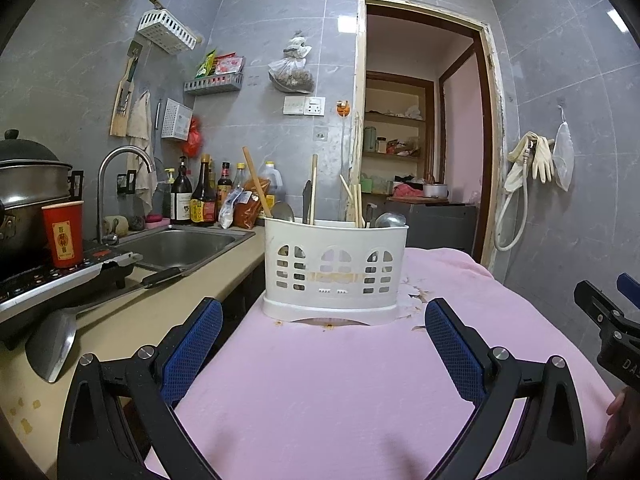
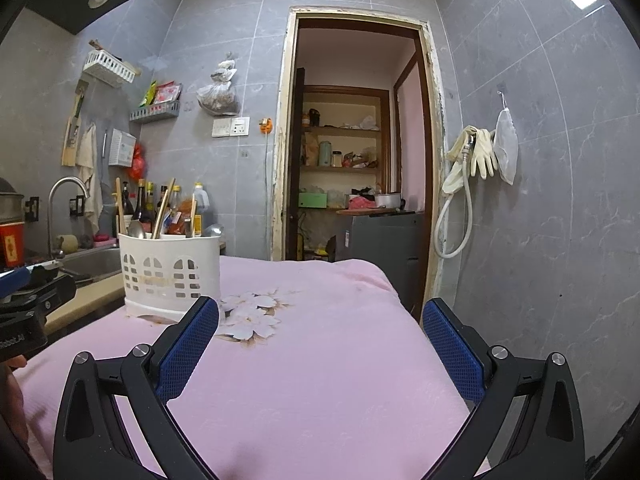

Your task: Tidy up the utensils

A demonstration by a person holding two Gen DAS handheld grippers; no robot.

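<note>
Two wide-spread grippers face a perforated plastic caddy.

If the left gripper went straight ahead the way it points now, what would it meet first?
Most likely the white utensil caddy, standing centred ahead of the open left gripper on the pink cloth; nothing lies between, though depth is unclear.

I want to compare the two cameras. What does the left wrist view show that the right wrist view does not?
Only the left wrist view shows the knife on the counter and the steamer pot whole. Only the right wrist view shows the flower print on the pink cloth clearly. Both show the white utensil holder with chopsticks and spoons, the sink, and an open, empty gripper: left gripper, right gripper.
</note>
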